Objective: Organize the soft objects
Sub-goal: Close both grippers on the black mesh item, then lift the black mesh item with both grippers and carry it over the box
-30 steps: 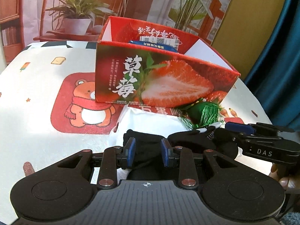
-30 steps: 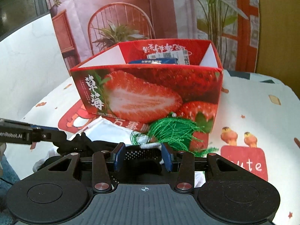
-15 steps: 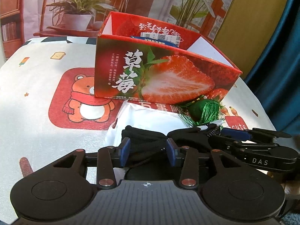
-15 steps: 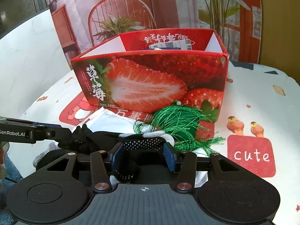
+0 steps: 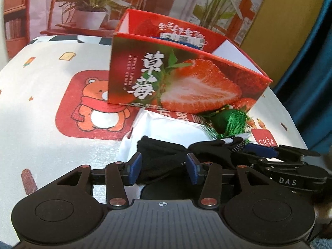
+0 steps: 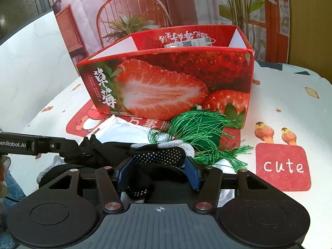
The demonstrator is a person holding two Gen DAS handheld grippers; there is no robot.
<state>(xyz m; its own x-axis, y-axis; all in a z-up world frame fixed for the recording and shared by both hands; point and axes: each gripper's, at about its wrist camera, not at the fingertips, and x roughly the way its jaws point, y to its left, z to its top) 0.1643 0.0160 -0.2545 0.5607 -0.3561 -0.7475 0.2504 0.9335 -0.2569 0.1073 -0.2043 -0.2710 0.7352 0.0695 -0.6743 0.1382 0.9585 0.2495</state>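
A: Left wrist view: the left gripper (image 5: 164, 167) is seen at lower centre, blue pads parted about halfway, with a black sock (image 5: 166, 155) bunched between them. Cloth fills the gap and both pads appear touched by it, so a grip on the sock is read.

B: And the right gripper?

A: It is seen at the right edge of that view (image 5: 259, 151), and at lower centre of the right wrist view (image 6: 156, 173). The blue fingers (image 6: 192, 174) are spread fairly wide around a dotted black sock (image 6: 159, 154). Its fabric is draped over and between them; whether it is clamped cannot be told.

B: Task items located?

A: Both socks are placed low in frame over a white plastic bag (image 5: 166, 124) lying on the tablecloth (image 5: 41, 103). A green tassel bundle (image 6: 197, 132) is seen just right of centre, touching the front of the strawberry box (image 6: 166, 87). The box is set at upper centre, open-topped, with a labelled packet (image 6: 191, 42) showing inside.

B: Anything else?

A: In the right wrist view, the left gripper's arm (image 6: 31, 144) is seen entering at mid left, its tip buried in the black cloth. A red "cute" print (image 6: 283, 166) is noted at lower right, a bear print (image 5: 93, 108) at mid left of the left view.
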